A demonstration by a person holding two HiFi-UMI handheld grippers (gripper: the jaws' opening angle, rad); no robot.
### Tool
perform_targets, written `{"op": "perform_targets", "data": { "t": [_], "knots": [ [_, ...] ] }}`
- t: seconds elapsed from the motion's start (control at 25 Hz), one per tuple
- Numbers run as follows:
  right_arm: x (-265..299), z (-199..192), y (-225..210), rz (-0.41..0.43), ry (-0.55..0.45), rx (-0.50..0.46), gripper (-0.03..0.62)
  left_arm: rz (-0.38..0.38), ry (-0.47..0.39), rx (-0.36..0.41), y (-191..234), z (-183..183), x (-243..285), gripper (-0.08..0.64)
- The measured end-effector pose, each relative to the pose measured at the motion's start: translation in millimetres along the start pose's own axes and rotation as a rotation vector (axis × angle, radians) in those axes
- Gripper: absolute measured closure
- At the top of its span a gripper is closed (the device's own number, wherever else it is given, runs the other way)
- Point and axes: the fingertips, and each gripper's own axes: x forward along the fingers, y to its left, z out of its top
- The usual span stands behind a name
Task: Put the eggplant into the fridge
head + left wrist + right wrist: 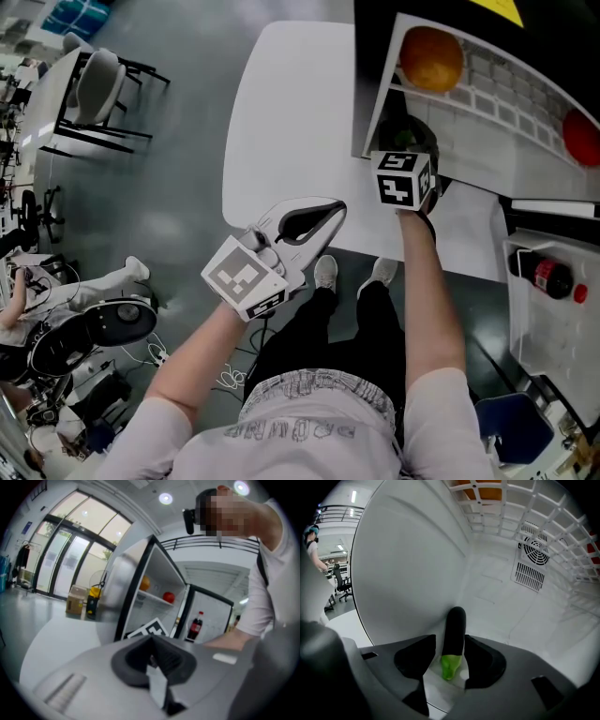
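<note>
The eggplant [453,627], dark with a green stem end, lies on the white floor of the fridge [417,564]'s lower compartment, tip against the left wall. My right gripper [450,640] reaches in below the wire shelf [520,513]; its jaws stand either side of the eggplant, with a gap showing on the left side. In the head view the marker cube [403,178] hides that gripper's jaws, and a dark shape with green [408,136] shows beyond it. My left gripper [337,208] hangs in front of the white table [291,112], jaws together with nothing in them.
An orange [431,58] and a red fruit [583,136] sit on the upper shelf. The open fridge door [553,328] at the right holds a cola bottle [548,275]. A vent [529,552] is on the back wall. Chairs [98,84] and floor gear [94,328] stand at the left.
</note>
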Motion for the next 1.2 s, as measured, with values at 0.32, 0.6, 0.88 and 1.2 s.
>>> {"op": "perform_targets", "data": {
  "t": [0.32,0.6,0.88,1.2],
  "knots": [
    [-7.2,4.1,0.7,0.012,-0.021,0.003,0.39,-0.001,-0.007,0.002,-3.0,2.9,0.9,0.552],
    [-33.2,14.5,1.5,0.03,-0.055,0.018,0.392,-0.002,-0.025,0.01,-9.0,15.3,-0.4,0.552],
    [-66.5,23.3,4.2,0.048,-0.074,0.013,0.415,0.008,-0.042,0.019,-15.9,30.2,-8.8,0.552],
    [-112.4,37.4,10.6,0.072,-0.115,0.024,0.451,0.017,-0.069,0.035,-27.3,49.5,-19.1,0.552]
  ]
}}
